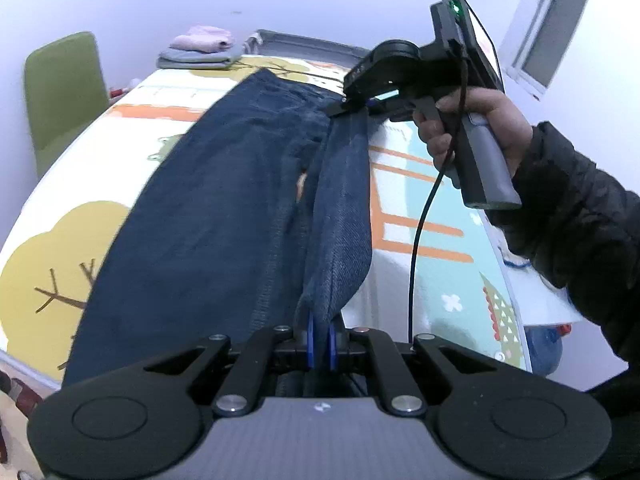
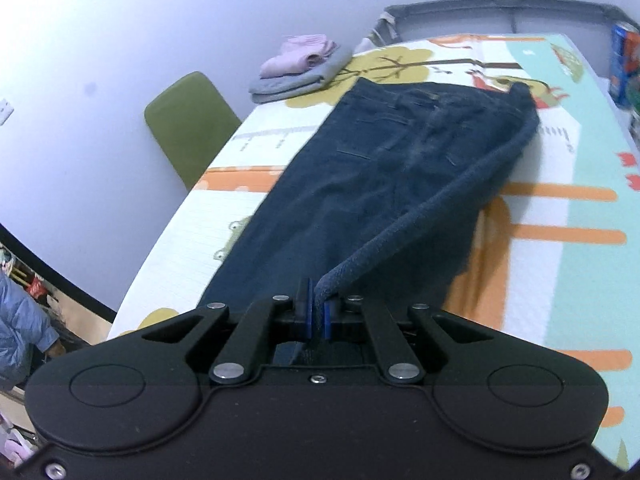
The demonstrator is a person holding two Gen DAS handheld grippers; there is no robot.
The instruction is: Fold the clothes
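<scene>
Keeping both sets of fingers clamped on the jeans (image 2: 360, 184), I carry that edge level across the bench (image 2: 560, 208) to fold evenly.

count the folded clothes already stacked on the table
2: a pink garment on top of a grey one, stacked at the far corner near the green chair. More could be hidden between them.

My left gripper (image 1: 321, 344) and right gripper (image 2: 316, 320) are black linkages with silver screws and blue pads (image 1: 311, 336); I see a grey handle (image 1: 486, 168), thin black cable (image 1: 418, 240), green light (image 1: 456, 9), dark puffy sleeve (image 1: 580, 216)
</scene>
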